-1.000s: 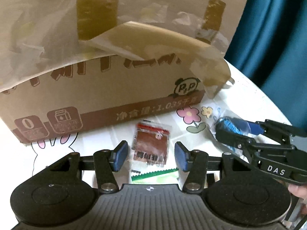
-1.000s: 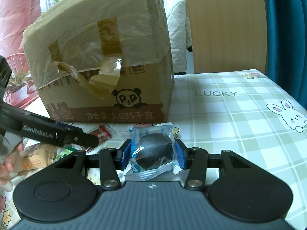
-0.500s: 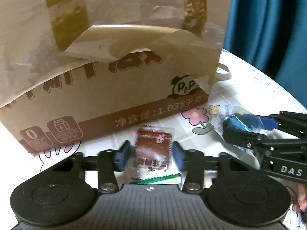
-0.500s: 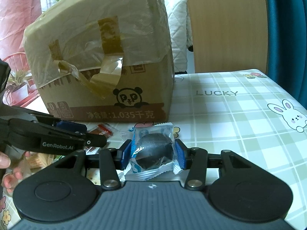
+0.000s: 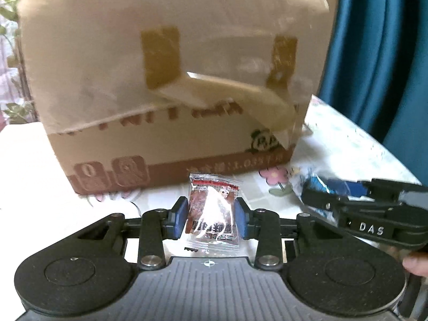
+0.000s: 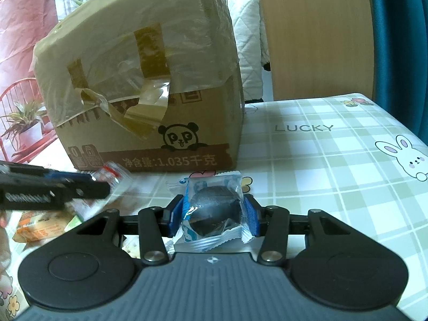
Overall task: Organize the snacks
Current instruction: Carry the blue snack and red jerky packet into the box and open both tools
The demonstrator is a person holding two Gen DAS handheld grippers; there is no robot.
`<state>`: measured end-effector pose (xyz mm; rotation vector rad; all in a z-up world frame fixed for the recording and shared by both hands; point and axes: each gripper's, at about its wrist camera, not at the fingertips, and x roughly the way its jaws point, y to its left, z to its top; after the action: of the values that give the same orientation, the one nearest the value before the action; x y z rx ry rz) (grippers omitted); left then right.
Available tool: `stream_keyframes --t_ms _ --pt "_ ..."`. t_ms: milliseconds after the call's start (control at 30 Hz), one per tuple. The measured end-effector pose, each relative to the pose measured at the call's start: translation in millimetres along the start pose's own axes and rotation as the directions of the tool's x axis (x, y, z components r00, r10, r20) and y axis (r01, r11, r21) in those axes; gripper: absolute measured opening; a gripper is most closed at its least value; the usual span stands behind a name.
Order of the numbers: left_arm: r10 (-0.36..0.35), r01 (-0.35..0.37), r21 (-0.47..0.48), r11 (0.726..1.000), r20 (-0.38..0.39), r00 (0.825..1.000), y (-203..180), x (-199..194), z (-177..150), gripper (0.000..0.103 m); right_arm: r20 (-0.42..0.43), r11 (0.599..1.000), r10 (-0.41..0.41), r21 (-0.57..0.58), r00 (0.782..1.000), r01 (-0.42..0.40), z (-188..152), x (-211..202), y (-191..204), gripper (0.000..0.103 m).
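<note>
My left gripper (image 5: 211,218) is shut on a clear packet with a red-brown snack (image 5: 212,214) and holds it raised in front of the cardboard box (image 5: 165,88). My right gripper (image 6: 214,214) is shut on a blue-and-clear packet with a dark round cake (image 6: 214,208), low over the table. In the left wrist view the right gripper (image 5: 374,211) shows at the right with its blue packet (image 5: 318,184). In the right wrist view the left gripper (image 6: 53,190) shows at the left with its packet (image 6: 112,172).
The taped cardboard box with a panda print (image 6: 149,85) stands on a checked tablecloth (image 6: 321,160) marked LUCKY. More snack packets (image 6: 40,226) lie at the left near the table's front. A teal curtain (image 5: 379,53) hangs at the right. A wooden panel (image 6: 315,34) stands behind the table.
My left gripper closed on the red-brown packet and lifted it off the table, drawing back from the box. The right gripper kept still with its cake packet.
</note>
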<state>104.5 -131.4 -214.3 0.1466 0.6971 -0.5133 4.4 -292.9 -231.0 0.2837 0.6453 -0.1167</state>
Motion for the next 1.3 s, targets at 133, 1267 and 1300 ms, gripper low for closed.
stream_keyframes --t_ms 133,1267,1300 --pt "0.021 -0.019 -0.031 0.999 0.035 0.999 10 -17 5 0.04 0.006 1.0 -0.002 0.004 1.0 0.002 0 -2 1 0.049" --pt "0.069 0.015 -0.191 0.981 0.423 0.903 76 -122 111 0.04 0.351 0.994 0.091 -0.081 0.932 -0.067 156 -73 57 0.049" --pt "0.071 0.011 -0.186 0.982 0.431 0.9 77 -121 120 0.04 0.35 0.994 0.102 -0.081 0.931 -0.079 163 -69 60 0.049"
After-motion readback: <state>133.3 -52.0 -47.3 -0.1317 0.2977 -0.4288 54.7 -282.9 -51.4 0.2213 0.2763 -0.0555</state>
